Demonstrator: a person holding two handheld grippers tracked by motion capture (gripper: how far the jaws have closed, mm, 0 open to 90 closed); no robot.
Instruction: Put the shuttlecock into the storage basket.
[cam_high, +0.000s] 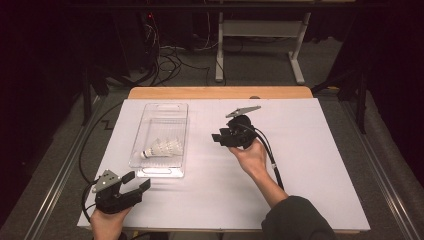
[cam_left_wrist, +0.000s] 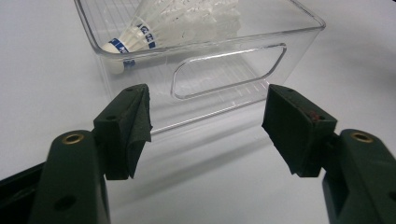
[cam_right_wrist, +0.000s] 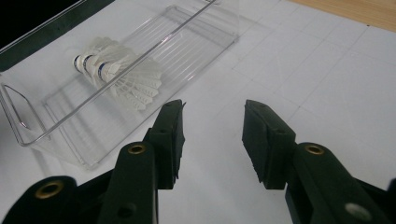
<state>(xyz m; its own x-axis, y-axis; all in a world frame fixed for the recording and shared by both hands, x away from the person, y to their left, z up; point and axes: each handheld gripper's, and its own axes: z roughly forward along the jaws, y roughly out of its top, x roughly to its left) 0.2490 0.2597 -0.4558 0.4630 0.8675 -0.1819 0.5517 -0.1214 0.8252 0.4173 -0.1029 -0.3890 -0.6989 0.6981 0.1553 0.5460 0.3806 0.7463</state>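
The shuttlecocks lie on their sides inside a clear plastic bin, near the end of the bin that is closest to the person. They are pushed into each other, one inside the next. In the right gripper view three cork tips with blue bands can be counted, so there look to be three shuttlecocks, though more could be hidden in the stack. There is one bin, and it sits on the white bench. The left gripper hovers just in front of the near end of the bin, and its jaws are wide apart with nothing between them. In the left gripper view that end wall, with its handle hole, is right ahead. The right gripper is held up beside the bin, a little way off, and its jaws are apart and empty too. There are two grippers, one in each hand. What could go wrong is this: the bin is light and smooth, so a push from a gripper could make it slide. The feathers are thin, so a hard squeeze could bend them. And the stuck-together shuttlecocks might all come up at once.
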